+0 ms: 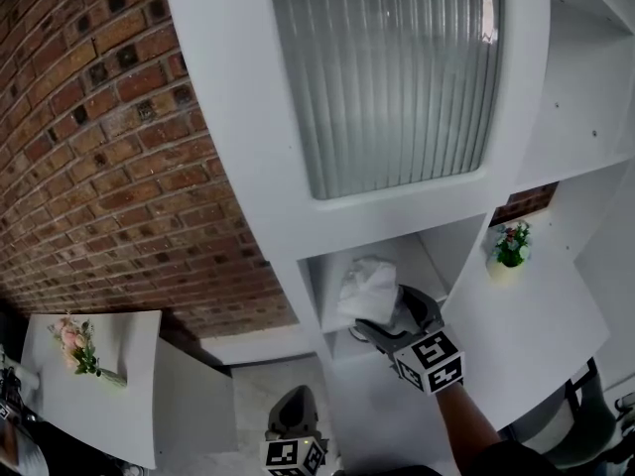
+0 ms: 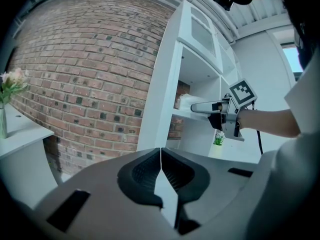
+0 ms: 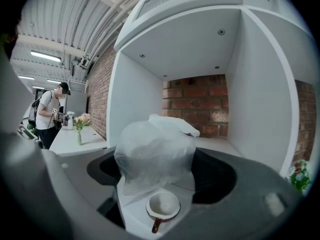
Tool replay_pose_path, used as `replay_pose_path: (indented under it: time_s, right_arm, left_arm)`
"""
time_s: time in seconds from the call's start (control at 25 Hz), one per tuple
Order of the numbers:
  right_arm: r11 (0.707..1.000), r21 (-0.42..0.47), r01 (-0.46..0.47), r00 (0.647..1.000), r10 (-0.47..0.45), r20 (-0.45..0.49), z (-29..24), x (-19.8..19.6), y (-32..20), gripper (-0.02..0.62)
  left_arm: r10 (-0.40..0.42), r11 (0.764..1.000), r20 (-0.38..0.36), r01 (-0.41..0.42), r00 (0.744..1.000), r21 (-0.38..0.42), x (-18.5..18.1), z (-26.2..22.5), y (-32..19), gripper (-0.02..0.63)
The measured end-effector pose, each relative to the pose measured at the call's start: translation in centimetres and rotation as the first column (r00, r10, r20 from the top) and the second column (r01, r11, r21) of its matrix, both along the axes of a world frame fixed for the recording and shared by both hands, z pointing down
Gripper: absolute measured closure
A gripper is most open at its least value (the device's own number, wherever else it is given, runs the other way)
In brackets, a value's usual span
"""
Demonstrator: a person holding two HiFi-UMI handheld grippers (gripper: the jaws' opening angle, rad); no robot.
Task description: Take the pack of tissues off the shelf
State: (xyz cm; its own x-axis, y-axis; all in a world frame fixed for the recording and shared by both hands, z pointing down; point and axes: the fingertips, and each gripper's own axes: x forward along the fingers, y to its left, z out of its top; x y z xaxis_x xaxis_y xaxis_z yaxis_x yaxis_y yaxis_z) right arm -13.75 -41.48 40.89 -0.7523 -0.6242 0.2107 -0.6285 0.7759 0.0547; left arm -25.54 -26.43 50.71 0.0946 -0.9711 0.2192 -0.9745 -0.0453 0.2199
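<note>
The pack of tissues (image 1: 367, 288), a white bundle in clear wrap, stands upright in the open shelf compartment (image 1: 437, 251). My right gripper (image 1: 382, 315) reaches into that compartment. In the right gripper view the pack of tissues (image 3: 155, 151) fills the gap of the right gripper (image 3: 157, 156), both pads against its sides. The left gripper view shows the right gripper (image 2: 197, 107) level at the shelf, with the pack of tissues (image 2: 186, 101) at its tip. My left gripper (image 1: 291, 405) hangs low in front of the shelf unit, and the left gripper (image 2: 160, 156) is shut with nothing in it.
A small white cup (image 3: 163, 205) with a brown handle sits on the shelf floor just before the pack. A potted plant (image 1: 512, 246) stands in the compartment to the right. A vase of flowers (image 1: 77, 345) is on a white table at left. A person (image 3: 50, 114) stands far off.
</note>
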Motion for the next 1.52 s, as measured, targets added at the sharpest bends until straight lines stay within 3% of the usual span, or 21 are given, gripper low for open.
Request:
replay_pose_path:
  time_s: [0.32,0.84,1.12,1.52]
  right_arm:
    - [1.0,0.0,-0.02,0.998,0.02,0.055,-0.2,0.2,0.5,0.252]
    - [0.997,0.025,-0.074,0.988,0.07,0.14,-1.8,3.0,2.8,0.268]
    - [0.995,0.019,-0.098,0.986,0.094,0.134,-1.5,4.9,4.7,0.268]
    - [0.987,0.007,-0.161,0.981,0.16,0.107,-0.3,8.1,7.2,0.268]
  left_arm:
    - [-0.032,0.999,0.003,0.032,0.999,0.004,-0.9,-0.1,0.9,0.594]
    - [-0.018,0.999,0.015,0.017,1.0,0.048,0.1,-1.2,1.9,0.594]
    - [0.031,0.996,0.03,-0.033,0.999,0.086,1.8,-1.2,2.7,0.594]
    - [0.08,0.994,0.015,-0.081,0.997,0.076,3.9,-2.2,3.5,0.594]
